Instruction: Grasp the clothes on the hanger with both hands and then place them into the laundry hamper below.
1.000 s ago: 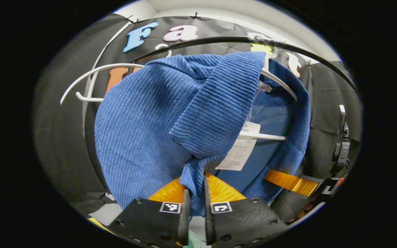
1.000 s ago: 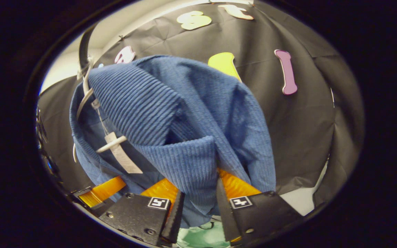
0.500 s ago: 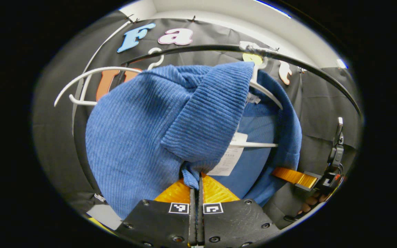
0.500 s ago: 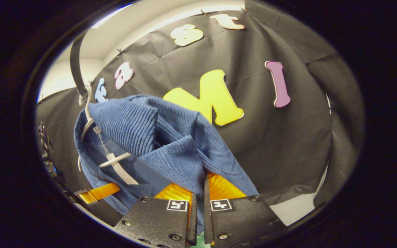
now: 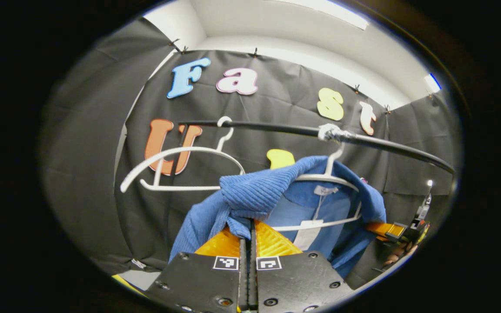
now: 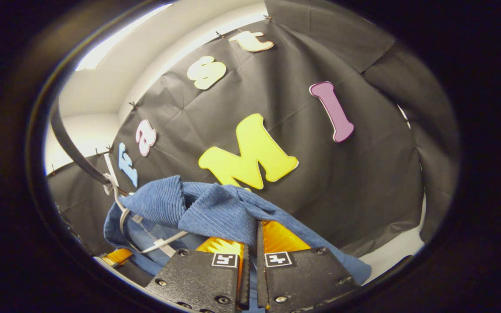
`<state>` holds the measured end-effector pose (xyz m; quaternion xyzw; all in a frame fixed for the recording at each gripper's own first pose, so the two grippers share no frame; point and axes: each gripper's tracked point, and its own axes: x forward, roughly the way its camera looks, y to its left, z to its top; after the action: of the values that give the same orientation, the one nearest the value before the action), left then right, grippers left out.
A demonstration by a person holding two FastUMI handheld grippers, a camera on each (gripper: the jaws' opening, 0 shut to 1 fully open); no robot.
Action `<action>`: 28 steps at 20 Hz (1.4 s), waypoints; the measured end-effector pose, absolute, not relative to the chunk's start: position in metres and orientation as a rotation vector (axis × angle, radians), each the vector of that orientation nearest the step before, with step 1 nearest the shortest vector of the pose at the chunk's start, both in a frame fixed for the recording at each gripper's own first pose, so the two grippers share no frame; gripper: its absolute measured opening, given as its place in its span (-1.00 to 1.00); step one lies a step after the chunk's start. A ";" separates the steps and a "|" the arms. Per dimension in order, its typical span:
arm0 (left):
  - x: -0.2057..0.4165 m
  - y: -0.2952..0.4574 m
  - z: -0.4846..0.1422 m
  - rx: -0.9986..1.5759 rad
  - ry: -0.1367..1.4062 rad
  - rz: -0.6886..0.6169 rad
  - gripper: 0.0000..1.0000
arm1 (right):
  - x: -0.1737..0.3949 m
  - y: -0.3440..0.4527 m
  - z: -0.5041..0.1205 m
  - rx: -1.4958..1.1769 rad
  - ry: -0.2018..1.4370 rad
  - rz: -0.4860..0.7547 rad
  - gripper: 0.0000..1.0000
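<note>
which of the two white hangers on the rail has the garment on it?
The right-hand hanger in the left gripper view carries the blue garment; the other hanger hangs bare.

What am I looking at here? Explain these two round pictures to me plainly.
No robot: a person holds a two-finger tool in each hand, each carrying a forward-looking fisheye camera. In the left gripper view, the left tool is shut on a fold of the blue sweater, which hangs on a white hanger from a black rail; an empty hanger hangs beside it. In the right gripper view, the right tool pinches the sweater's other side.
</note>
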<state>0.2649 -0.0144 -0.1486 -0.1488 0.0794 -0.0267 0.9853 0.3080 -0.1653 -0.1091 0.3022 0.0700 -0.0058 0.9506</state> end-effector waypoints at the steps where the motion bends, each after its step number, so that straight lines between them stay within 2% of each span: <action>1: 0.266 -0.008 -0.142 -0.297 0.144 -0.042 -0.98 | 0.310 -0.168 -0.105 0.620 0.137 -0.011 -0.81; 5: 0.262 0.005 -0.127 -0.276 0.129 -0.019 -0.98 | 0.320 -0.172 -0.092 0.639 0.134 -0.003 -0.80; 6: 0.264 0.009 -0.124 -0.261 0.133 -0.011 -0.87 | 0.322 -0.172 -0.085 0.637 0.125 0.005 -0.80; 15: 0.273 0.034 -0.094 -0.126 0.132 -0.021 -0.87 | 0.355 -0.175 -0.046 0.581 0.093 0.063 -0.80; 16: 0.274 0.037 -0.091 -0.137 0.134 -0.029 -0.98 | 0.359 -0.174 -0.045 0.568 0.099 0.071 -0.81; 22: 0.283 0.056 -0.084 -0.248 0.171 -0.066 -1.00 | 0.392 -0.152 -0.042 0.545 0.138 0.212 -0.81; 27: 0.299 0.073 -0.095 -0.295 0.222 -0.090 -0.98 | 0.423 -0.136 -0.067 0.571 0.234 0.313 -0.81; 28: 0.302 0.076 -0.098 -0.305 0.237 -0.104 -0.88 | 0.427 -0.134 -0.076 0.586 0.263 0.331 -0.82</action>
<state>0.3016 0.0757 -0.0981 -0.1513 0.1176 -0.0518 0.9801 0.4265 -0.1340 -0.0759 0.2868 0.1286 0.1620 0.9354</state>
